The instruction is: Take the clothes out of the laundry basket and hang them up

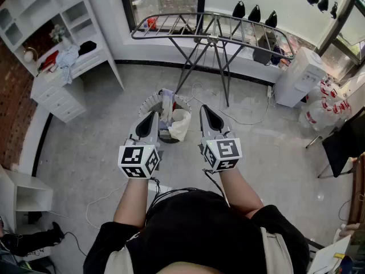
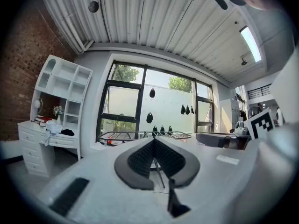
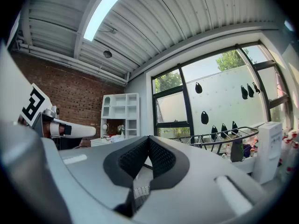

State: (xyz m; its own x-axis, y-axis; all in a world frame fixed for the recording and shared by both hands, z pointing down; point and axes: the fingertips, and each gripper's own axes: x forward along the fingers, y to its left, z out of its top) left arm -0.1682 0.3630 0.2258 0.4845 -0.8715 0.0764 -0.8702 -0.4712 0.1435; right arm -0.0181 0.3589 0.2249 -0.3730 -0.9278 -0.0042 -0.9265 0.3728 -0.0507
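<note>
Head view: laundry basket (image 1: 147, 103) between fingers (image 1: 149, 123)

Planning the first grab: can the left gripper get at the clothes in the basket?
Probably: the left gripper has a free way down to the clothes, though its shut jaws must open.

You are holding the left gripper (image 1: 152, 115) and right gripper (image 1: 205, 109) side by side, the laundry basket (image 1: 149, 103) sitting below, between their tips, with clothes (image 1: 180, 124) lying in it. The drying rack (image 1: 211, 26) is standing farther ahead of both, and the shelf unit (image 1: 57, 16) is standing off to the left gripper's left.
</note>
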